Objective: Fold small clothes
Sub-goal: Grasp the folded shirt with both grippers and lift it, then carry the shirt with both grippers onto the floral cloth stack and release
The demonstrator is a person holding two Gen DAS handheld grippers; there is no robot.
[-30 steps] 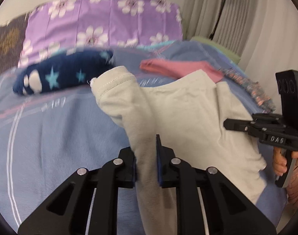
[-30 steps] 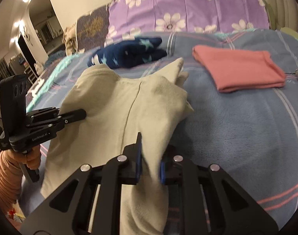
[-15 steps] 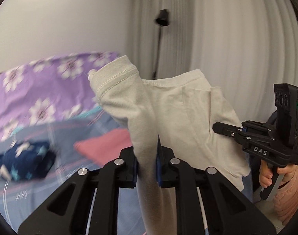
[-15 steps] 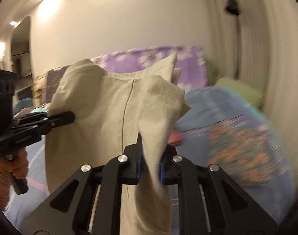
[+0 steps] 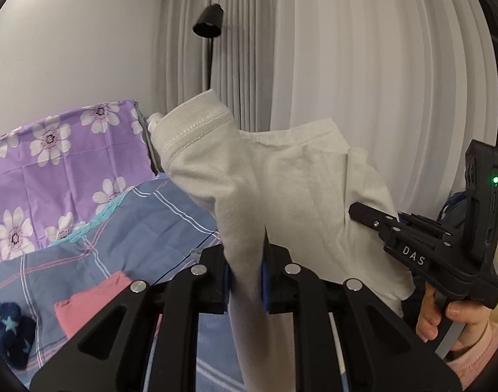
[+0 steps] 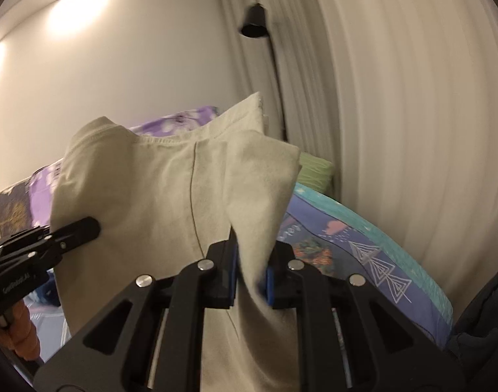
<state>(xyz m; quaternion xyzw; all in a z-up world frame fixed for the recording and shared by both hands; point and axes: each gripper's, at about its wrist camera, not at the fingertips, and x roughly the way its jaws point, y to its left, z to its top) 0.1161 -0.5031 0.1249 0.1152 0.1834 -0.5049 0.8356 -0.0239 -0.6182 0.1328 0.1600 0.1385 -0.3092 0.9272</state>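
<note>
The cream garment [image 5: 281, 196] ran off the bottom edge below the left gripper [image 5: 245, 281], its lower part unseen. It hid the right gripper's [image 6: 250, 274] fingertips from the left wrist view. Beside the garment, the curtain [image 6: 412, 114] and lamp [image 6: 254, 26] were smeared with blur. Left of it, the navy star-print cloth [image 5: 7, 330] was cut by the frame's dark rim.

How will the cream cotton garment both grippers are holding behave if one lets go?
Likely floppy: the cream cotton garment sags and creases between the left gripper and the right gripper. It looks light, held by pinched edges alone. Released on one side, it would probably swing down and hang from the other gripper.
</note>
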